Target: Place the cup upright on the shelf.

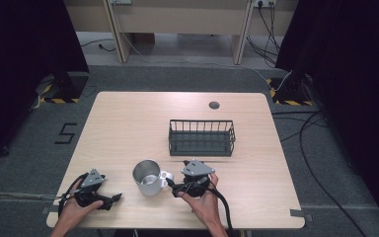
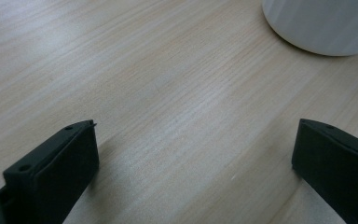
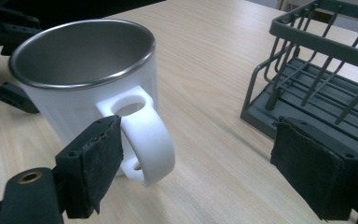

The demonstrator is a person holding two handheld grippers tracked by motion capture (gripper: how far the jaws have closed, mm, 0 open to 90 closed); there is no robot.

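Observation:
A white mug (image 1: 147,178) with a steel inside stands upright near the table's front edge, its handle (image 1: 166,176) turned right. In the right gripper view the mug (image 3: 70,88) is close, and its handle (image 3: 151,140) lies between the jaws, right beside the left jaw. My right gripper (image 3: 196,122) is open, and in the high view it (image 1: 174,184) points left at the handle. My left gripper (image 1: 114,198) rests on the table left of the mug, pointing right. It (image 2: 196,123) is open over bare wood, with the mug's base (image 2: 321,23) ahead.
A dark wire rack (image 1: 202,137) stands empty behind the mug, a little to the right; it also appears in the right gripper view (image 3: 317,70). The wooden table (image 1: 128,123) has a small round hole (image 1: 214,104) at the back. Cables lie on the floor to the right.

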